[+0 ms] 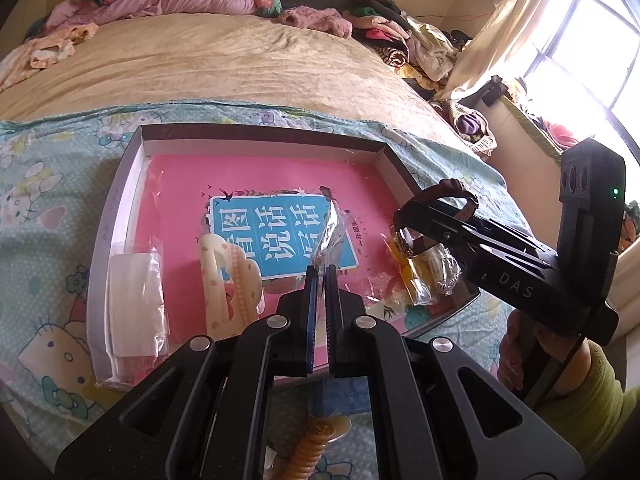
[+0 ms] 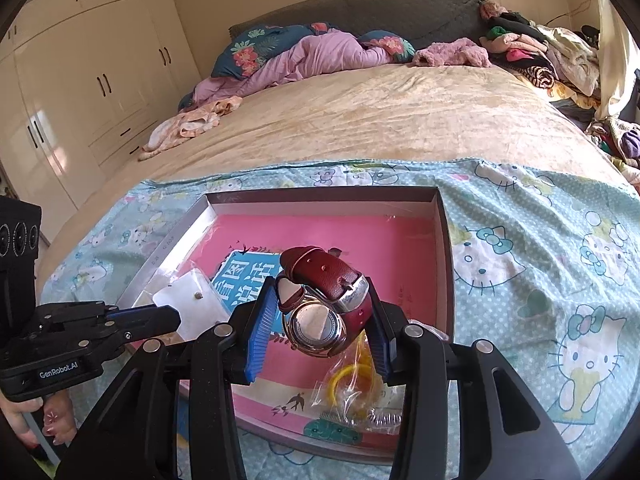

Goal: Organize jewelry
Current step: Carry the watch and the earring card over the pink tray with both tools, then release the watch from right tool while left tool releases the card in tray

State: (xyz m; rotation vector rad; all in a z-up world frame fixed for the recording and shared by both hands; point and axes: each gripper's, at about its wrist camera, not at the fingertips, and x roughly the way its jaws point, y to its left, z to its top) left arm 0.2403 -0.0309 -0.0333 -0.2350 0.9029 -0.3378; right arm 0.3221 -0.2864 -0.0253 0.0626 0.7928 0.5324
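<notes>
A shallow grey box (image 1: pixel 260 135) (image 2: pixel 320 194) lies on the bed with a pink book as its floor. My left gripper (image 1: pixel 319 278) (image 2: pixel 176 317) is shut on a small clear plastic bag (image 1: pixel 331 228) holding a white card with a stud (image 2: pixel 188 302), above the box's near left part. Over the near right part, my right gripper (image 2: pixel 320 322) (image 1: pixel 400 224) is shut on a watch (image 2: pixel 316 326) (image 1: pixel 405 240) with a red leather strap (image 2: pixel 320 270), pinched between the blue pads (image 2: pixel 260 332).
Inside the box lie a cream hair claw (image 1: pixel 228 280), a bagged white card (image 1: pixel 136 300) and a bag with yellow rings (image 2: pixel 352 380) (image 1: pixel 420 280). An amber beaded piece (image 1: pixel 312 448) lies on the cartoon-cat sheet (image 2: pixel 540 264) below my left gripper. Clothes pile up at the back right.
</notes>
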